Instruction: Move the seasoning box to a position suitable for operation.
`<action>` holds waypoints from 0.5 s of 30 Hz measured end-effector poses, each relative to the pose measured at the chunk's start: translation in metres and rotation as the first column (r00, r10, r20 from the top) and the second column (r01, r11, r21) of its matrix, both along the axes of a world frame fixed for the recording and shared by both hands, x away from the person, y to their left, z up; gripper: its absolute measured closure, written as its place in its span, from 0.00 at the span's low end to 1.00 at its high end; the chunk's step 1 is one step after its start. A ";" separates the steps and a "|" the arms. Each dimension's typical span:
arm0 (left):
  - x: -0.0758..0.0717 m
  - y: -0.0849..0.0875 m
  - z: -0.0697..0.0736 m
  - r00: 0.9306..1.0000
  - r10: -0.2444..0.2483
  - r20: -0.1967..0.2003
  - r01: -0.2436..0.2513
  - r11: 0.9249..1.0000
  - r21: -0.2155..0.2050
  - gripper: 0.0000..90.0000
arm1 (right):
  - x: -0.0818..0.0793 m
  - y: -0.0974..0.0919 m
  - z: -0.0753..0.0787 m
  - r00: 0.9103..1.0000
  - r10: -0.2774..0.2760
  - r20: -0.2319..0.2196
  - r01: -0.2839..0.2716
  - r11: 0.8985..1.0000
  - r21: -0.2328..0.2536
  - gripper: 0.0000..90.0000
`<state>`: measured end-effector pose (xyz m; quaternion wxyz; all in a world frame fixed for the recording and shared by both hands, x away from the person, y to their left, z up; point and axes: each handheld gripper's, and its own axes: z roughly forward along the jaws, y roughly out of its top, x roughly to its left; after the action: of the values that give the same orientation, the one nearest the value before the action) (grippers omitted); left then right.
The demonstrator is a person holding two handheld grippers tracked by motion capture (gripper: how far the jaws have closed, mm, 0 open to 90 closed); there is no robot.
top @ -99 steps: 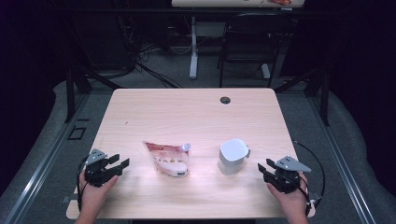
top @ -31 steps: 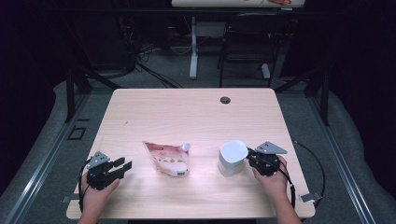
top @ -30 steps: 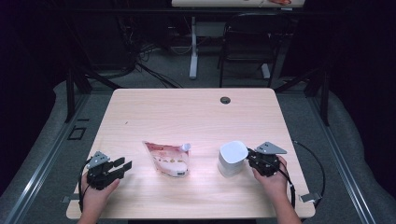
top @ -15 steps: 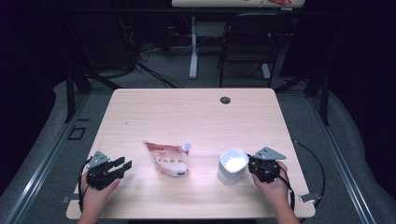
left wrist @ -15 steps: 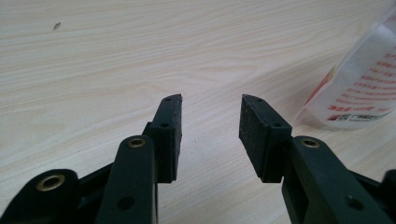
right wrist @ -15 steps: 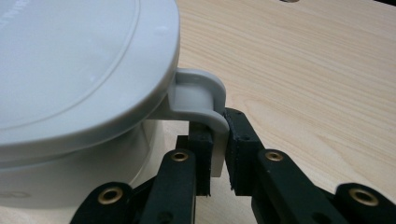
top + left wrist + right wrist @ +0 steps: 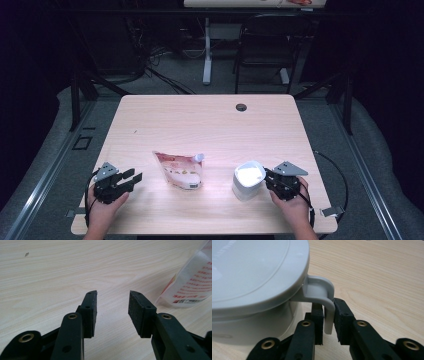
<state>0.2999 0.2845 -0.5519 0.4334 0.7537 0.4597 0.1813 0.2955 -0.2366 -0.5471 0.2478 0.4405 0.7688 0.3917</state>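
The white lidded cup (image 7: 248,179) is standing upright on the counter (image 7: 210,120), near its front edge. Its handle (image 7: 322,300) is pointing toward the right tongs (image 7: 327,315), long axis vertical. The jaws have just been opening; they are straddling the handle, one pad touching. The left tongs (image 7: 112,306) are lying released, well apart, facing the pouch (image 7: 179,169), which is lying flat with its spout pointing right toward the cup.

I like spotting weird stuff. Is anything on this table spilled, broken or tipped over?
Nothing is spilled or broken. The red-and-white pouch lies flat on its side on the table instead of standing. The white lidded container stands upright, its handle between the right gripper's jaws.
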 end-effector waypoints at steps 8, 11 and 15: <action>0.001 0.000 0.000 1.000 0.003 -0.002 -0.003 1.000 -0.003 0.65 | -0.003 -0.004 0.001 1.000 0.025 -0.005 -0.025 1.000 0.003 0.91; 0.000 0.001 0.000 1.000 0.005 -0.002 -0.005 1.000 -0.002 0.65 | -0.004 -0.002 0.002 1.000 0.021 -0.011 -0.021 1.000 -0.005 0.91; 0.000 0.002 0.000 1.000 0.002 -0.003 -0.002 1.000 0.001 0.65 | -0.006 0.000 0.003 1.000 0.011 -0.015 -0.011 1.000 -0.027 0.92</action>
<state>0.2999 0.2866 -0.5518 0.4323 0.7536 0.4611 0.1805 0.2891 -0.2363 -0.5437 0.2459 0.4359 0.7783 0.3792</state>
